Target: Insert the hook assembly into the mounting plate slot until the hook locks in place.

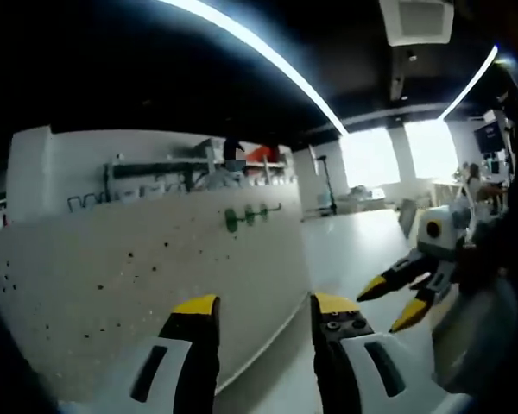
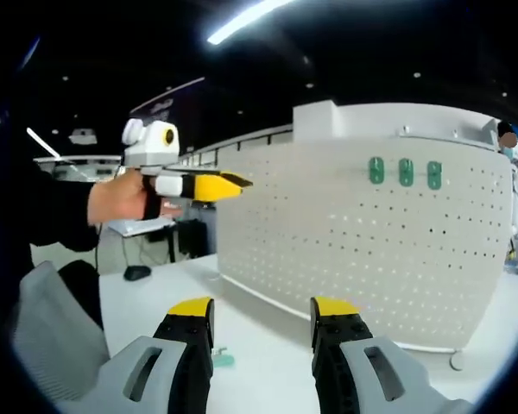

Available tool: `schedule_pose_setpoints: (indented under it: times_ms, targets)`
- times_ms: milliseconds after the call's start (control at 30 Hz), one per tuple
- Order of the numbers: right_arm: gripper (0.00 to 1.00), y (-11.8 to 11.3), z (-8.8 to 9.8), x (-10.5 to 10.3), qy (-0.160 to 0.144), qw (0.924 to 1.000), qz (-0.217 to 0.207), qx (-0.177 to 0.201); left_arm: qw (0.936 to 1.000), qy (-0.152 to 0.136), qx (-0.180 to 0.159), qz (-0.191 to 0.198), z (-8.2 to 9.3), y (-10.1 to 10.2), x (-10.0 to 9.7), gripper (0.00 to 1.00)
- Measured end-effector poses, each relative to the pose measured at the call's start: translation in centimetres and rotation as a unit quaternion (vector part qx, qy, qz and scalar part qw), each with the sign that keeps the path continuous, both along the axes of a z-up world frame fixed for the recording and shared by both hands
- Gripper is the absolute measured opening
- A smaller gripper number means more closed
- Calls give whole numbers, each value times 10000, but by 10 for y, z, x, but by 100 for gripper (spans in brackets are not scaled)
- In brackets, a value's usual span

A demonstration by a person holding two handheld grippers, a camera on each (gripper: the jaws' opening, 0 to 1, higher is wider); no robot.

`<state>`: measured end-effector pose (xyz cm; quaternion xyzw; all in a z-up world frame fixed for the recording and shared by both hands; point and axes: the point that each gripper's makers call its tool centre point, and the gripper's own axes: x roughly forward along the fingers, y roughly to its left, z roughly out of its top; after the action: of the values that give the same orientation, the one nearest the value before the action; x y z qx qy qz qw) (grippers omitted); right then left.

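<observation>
A white perforated mounting plate [image 1: 155,267] stands upright on the table, with three green hooks [image 1: 246,216] near its top edge. In the right gripper view the plate [image 2: 345,250] curves across the middle, the hooks [image 2: 406,172] in a row at its upper right. A small pale-green piece [image 2: 223,358] lies on the table by my right jaws. My left gripper [image 1: 266,304] is open and empty, facing the plate. My right gripper [image 2: 263,307] is open and empty too. The right gripper [image 1: 397,300] also hangs at the right, jaws apart. A hand [image 2: 121,198] holds the left gripper [image 2: 229,183] up left of the plate.
The white table [image 2: 268,285] runs under and in front of the plate. A person's dark sleeve [image 2: 34,207] and grey clothing [image 2: 52,336] sit at the left. Shelving [image 1: 190,168] stands behind the plate, with bright windows [image 1: 397,155] beyond.
</observation>
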<state>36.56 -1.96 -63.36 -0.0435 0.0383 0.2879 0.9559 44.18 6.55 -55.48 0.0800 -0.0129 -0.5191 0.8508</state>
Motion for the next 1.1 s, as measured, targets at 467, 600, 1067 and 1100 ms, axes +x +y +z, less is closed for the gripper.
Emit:
schedule_pose_setpoints:
  times_ms: [467,600,1067,1100]
  targets:
    - [45,12,-10,-2,157,9996,206,-88,9975,404,-391,432,-22,29,-44,40]
    - [46,19,-17,-3,272,9991,301,-144,9956,560,-548,513,-34,31,-53,39]
    - [48,46,-47,-6,678,9937,717,-526,9947,633,-261,769,-70,38,-58,38]
    - [48,48,-49,-6,698,9933,745,-544,9946,642,-264,765,-70,38,-57,38]
